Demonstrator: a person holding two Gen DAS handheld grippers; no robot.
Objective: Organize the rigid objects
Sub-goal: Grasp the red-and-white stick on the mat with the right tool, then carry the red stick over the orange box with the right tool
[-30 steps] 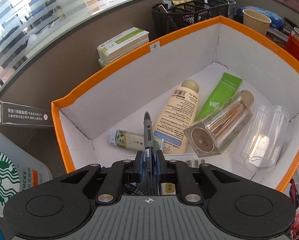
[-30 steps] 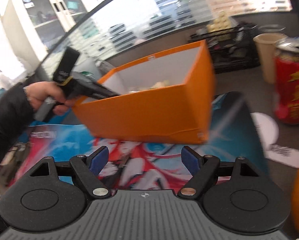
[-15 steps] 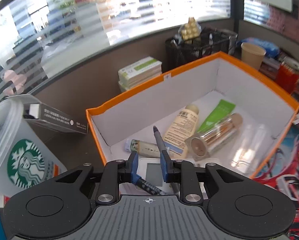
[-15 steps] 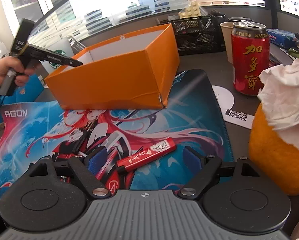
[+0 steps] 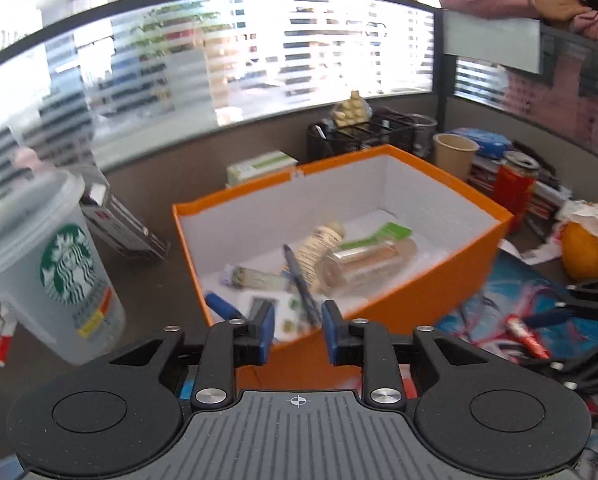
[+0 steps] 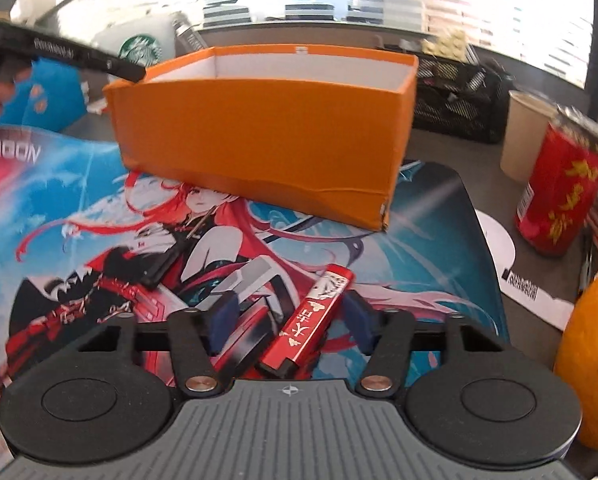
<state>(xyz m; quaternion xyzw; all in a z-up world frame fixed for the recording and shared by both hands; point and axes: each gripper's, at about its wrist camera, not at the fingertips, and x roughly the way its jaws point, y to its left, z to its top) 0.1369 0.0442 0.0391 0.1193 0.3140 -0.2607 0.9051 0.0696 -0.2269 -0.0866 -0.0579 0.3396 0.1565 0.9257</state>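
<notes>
The left gripper (image 5: 298, 334) hangs at the near rim of the orange box (image 5: 411, 300) with its jaws opening to a narrow gap and nothing between the blue pads (image 5: 267, 330). Just beyond the pads, inside the box, a dark pen (image 5: 299, 280) lies slanted across a white device with a small screen (image 5: 267, 306). Past the pen lie a cream bottle (image 5: 319, 246), a clear tube with a tan cap (image 5: 363, 264), a green tube (image 5: 383, 236) and a small patterned tube (image 5: 251, 278), all on the white floor of the box. To the left of the box stands a lidded plastic coffee cup (image 5: 51, 276); behind the box are a black mesh organiser (image 5: 363, 138), a paper cup (image 5: 455, 154) and a red can (image 5: 515, 188).

The right gripper (image 6: 289, 320) points down at the printed desk mat (image 6: 79, 200), its jaws closing around a red stick-shaped pack (image 6: 313, 318) that lies between them, slanted, on the mat. The right pad is just beside the pack's far end; the left pad (image 6: 221, 320) is apart from it, and whether the right pad presses on it cannot be told. Farther off on the mat sits the orange box, seen from its near side, with the left gripper reaching over its left corner. To the right stand the red can and the paper cup, and at the near right edge is a round orange object (image 6: 591, 360).
</notes>
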